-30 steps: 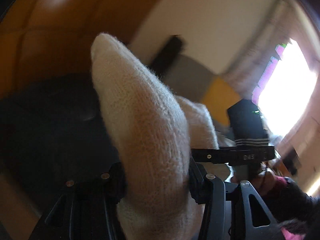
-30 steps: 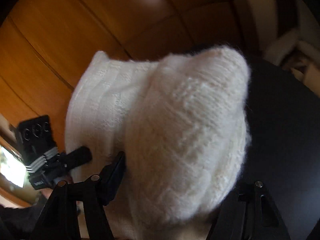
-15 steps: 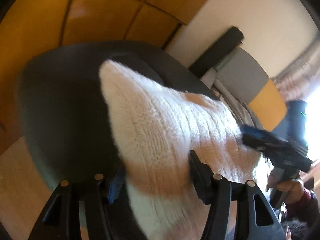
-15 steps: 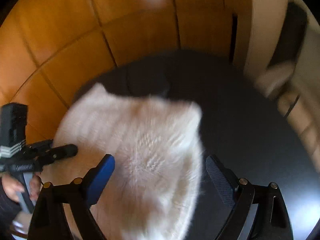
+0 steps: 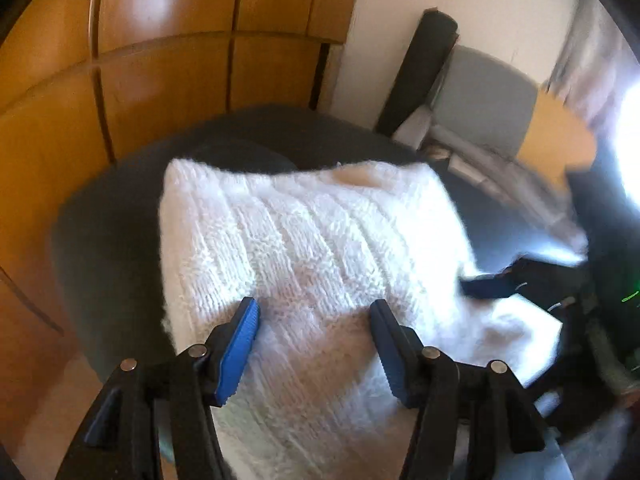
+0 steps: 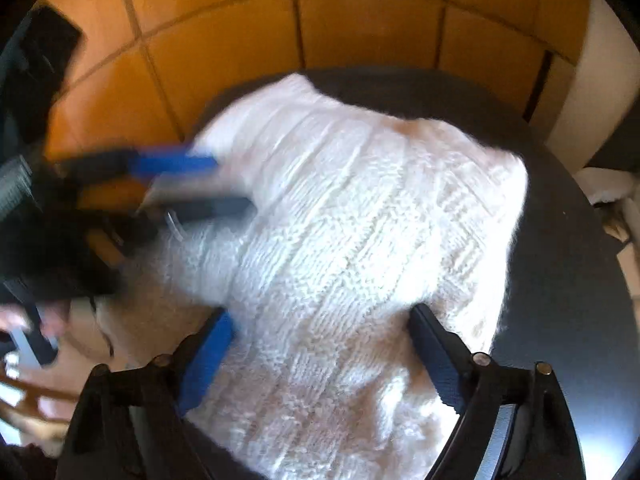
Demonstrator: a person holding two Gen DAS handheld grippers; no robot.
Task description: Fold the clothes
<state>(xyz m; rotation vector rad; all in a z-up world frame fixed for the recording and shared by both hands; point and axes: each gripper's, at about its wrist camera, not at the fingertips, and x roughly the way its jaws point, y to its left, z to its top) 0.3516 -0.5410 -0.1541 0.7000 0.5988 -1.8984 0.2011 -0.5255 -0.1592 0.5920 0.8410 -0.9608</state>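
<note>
White knit sweater [image 5: 312, 248] lies folded on the dark round table [image 5: 104, 240], a thick rectangular bundle covering the table's middle and running to its near edge. Ribs and long axis run from the near edge away toward the orange wood panel wall [image 5: 168, 80]; far corners sit flat, well short of the table's far rim. Left gripper [image 5: 316, 320] over the sweater's near part, jaws wide, knit lying between the blue pads [image 5: 240, 344] but no clamping visible; the left pad is right at the fabric surface, contact cannot be told for sure. Its jaws have just been closing a little, after opening, with the sweater between them. Right gripper [image 6: 320, 332] likewise over the sweater's near end, jaws very wide, fabric between and under the fingers [image 6: 436, 356], not pinched. Its jaws too have just eased in slightly from a wider spread, sweater between them. In the right wrist view the left gripper shows blurred at the sweater's left side, fingers lying over the edge of the knit. A hand [image 6: 24, 320] is partly visible left of the sweater, blurred. Grey and yellow chair [image 5: 496, 108] stands beyond the table, right of the wall panels.
</note>
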